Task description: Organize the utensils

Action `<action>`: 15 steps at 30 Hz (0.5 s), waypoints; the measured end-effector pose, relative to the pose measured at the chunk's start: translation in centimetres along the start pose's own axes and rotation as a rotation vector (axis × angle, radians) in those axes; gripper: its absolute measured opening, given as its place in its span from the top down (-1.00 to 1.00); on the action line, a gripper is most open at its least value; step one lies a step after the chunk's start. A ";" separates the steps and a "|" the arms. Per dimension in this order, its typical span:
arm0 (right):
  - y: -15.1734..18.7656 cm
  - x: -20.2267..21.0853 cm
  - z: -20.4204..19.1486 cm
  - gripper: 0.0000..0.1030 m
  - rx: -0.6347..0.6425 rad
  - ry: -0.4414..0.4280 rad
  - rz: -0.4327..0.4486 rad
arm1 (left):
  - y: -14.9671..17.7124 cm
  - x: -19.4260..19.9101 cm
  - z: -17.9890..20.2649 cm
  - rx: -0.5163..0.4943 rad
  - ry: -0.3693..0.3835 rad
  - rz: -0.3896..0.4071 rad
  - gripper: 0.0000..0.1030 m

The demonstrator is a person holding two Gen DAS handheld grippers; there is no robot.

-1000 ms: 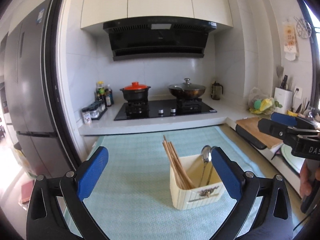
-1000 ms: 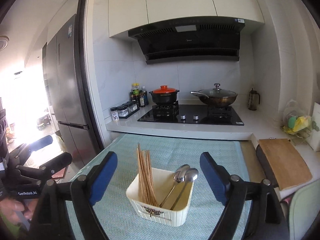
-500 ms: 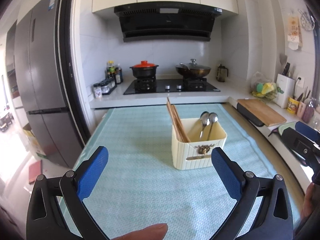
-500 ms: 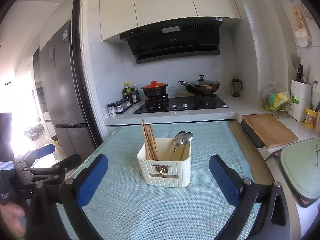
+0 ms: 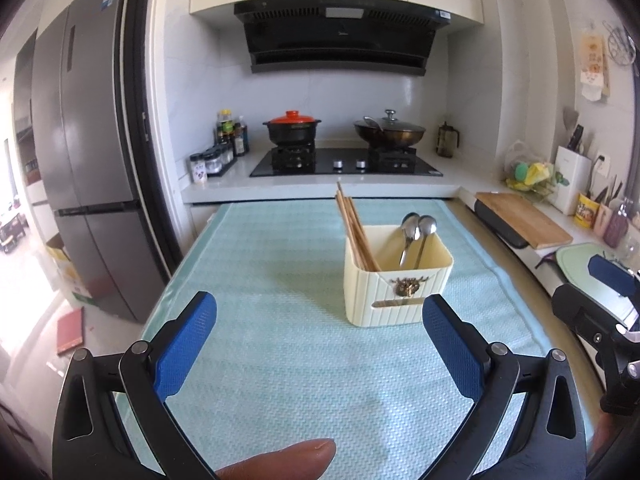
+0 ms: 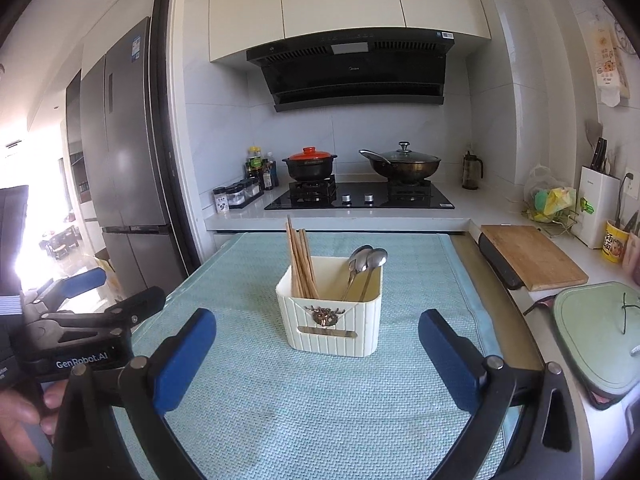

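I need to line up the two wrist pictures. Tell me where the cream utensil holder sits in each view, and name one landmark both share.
Left wrist view: the cream utensil holder stands right of centre on the teal mat, just beyond the right-hand blue pad.
Right wrist view: the holder stands near the centre of the picture, midway between the two blue pads.
Shared landmark: the black pot with the orange lid on the stove behind it.

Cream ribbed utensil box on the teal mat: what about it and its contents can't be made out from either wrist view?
- Cream ribbed utensil box: inside floor and any divider are hidden by its front wall in both views.
- Wooden chopsticks: lower ends are hidden in the box; the bundle overlaps, so the count is unclear.
- Two metal spoons: handle ends are hidden by the wall.
- Bronze ornament on the front: too small to read.
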State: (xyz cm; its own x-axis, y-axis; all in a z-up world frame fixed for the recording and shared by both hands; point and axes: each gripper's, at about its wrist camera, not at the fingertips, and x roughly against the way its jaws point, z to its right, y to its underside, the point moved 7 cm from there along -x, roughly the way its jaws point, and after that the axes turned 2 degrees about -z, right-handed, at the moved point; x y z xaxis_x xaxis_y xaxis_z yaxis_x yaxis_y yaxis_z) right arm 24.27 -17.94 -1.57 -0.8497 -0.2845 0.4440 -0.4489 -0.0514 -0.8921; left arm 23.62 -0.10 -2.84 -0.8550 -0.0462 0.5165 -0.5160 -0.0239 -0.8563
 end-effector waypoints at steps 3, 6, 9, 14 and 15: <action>-0.3 0.3 -0.3 -1.00 -0.002 -0.007 0.006 | 0.0 0.1 0.0 -0.001 0.007 -0.005 -0.99; -0.4 0.4 -0.5 -1.00 -0.001 -0.011 0.005 | 0.0 0.2 0.0 -0.006 0.005 -0.009 -0.99; -0.5 0.5 -0.8 -1.00 0.007 -0.012 -0.002 | -0.1 0.3 0.1 -0.011 0.004 -0.011 -0.99; -0.8 0.8 -1.3 -1.00 0.023 -0.004 -0.001 | -0.2 0.3 -0.2 -0.003 0.003 -0.022 -0.99; -0.8 0.9 -1.4 -1.00 0.024 -0.005 -0.001 | -0.1 0.3 -0.3 0.000 0.001 -0.023 -0.99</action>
State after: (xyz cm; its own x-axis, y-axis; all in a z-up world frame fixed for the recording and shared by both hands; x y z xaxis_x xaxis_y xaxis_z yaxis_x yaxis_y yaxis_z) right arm 23.52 -16.82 -0.33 -0.8477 -0.2889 0.4448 -0.4433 -0.0747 -0.8933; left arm 23.40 0.24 -2.55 -0.8430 -0.0444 0.5361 -0.5356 -0.0252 -0.8441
